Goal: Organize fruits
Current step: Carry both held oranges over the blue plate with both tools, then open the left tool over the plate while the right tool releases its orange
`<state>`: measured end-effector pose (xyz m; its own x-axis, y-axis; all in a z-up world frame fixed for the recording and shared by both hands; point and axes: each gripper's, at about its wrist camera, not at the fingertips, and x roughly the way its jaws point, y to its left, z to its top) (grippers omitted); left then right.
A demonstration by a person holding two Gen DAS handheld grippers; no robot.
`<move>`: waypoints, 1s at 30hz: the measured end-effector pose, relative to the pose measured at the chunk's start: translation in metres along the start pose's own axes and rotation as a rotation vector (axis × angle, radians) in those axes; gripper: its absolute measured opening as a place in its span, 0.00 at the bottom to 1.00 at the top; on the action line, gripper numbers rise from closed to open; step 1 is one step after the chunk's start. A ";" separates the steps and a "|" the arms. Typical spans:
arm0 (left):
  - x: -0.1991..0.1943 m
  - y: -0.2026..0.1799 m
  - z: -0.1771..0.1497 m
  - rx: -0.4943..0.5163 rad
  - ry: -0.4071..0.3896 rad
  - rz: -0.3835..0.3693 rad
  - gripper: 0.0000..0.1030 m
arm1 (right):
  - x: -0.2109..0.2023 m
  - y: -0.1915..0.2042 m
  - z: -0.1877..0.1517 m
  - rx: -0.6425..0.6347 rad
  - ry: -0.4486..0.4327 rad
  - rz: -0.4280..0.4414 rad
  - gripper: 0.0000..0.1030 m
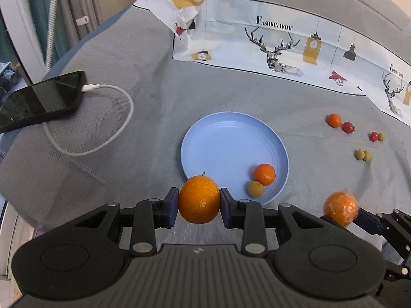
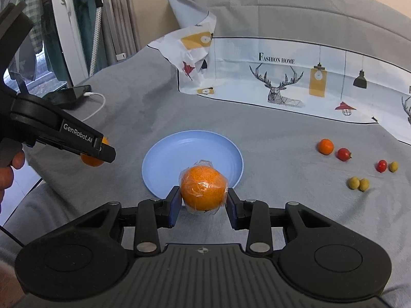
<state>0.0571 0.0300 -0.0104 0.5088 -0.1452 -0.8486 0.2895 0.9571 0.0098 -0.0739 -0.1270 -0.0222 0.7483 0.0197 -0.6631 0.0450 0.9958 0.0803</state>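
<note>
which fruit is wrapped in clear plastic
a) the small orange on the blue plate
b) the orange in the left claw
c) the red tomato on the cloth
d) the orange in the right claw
d: the right claw is shut on the wrapped orange, whose crinkled clear film bunches at the top, while the bare orange in the left claw shows plain skin.

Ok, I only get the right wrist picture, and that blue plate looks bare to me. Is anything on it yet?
Observer: Yes. The left wrist view shows a small orange and a yellow-green fruit side by side near the blue plate edge; your wrapped orange hides them.
Operator: And what is that orange thing behind the other claw?
Observer: A bare orange, unwrapped. The left claw is shut on it, one pad on each side.
</note>
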 end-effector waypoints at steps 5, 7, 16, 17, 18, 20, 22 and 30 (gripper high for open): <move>0.032 -0.004 0.015 0.013 0.020 -0.002 0.36 | 0.031 -0.004 0.011 -0.005 0.017 0.005 0.38; 0.046 -0.008 0.020 0.018 0.019 0.001 0.36 | 0.046 -0.006 0.015 -0.013 0.026 0.002 0.38; 0.101 -0.012 0.041 0.026 0.053 0.023 0.36 | 0.109 -0.012 0.027 -0.040 0.068 -0.010 0.38; 0.106 -0.013 0.043 0.027 0.059 0.027 0.36 | 0.116 -0.013 0.029 -0.042 0.068 -0.012 0.38; 0.111 -0.013 0.044 0.027 0.065 0.030 0.36 | 0.122 -0.014 0.030 -0.043 0.073 -0.015 0.38; 0.120 -0.012 0.046 0.029 0.074 0.036 0.36 | 0.133 -0.015 0.031 -0.038 0.083 -0.017 0.38; 0.127 -0.012 0.048 0.032 0.081 0.044 0.36 | 0.143 -0.013 0.032 -0.043 0.092 -0.019 0.38; 0.106 -0.012 0.049 0.048 -0.001 0.037 1.00 | 0.163 -0.004 0.041 -0.105 0.131 0.022 0.77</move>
<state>0.1476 -0.0093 -0.0749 0.5209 -0.1105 -0.8464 0.3091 0.9487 0.0663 0.0747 -0.1313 -0.1002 0.6552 0.0465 -0.7540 -0.0455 0.9987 0.0221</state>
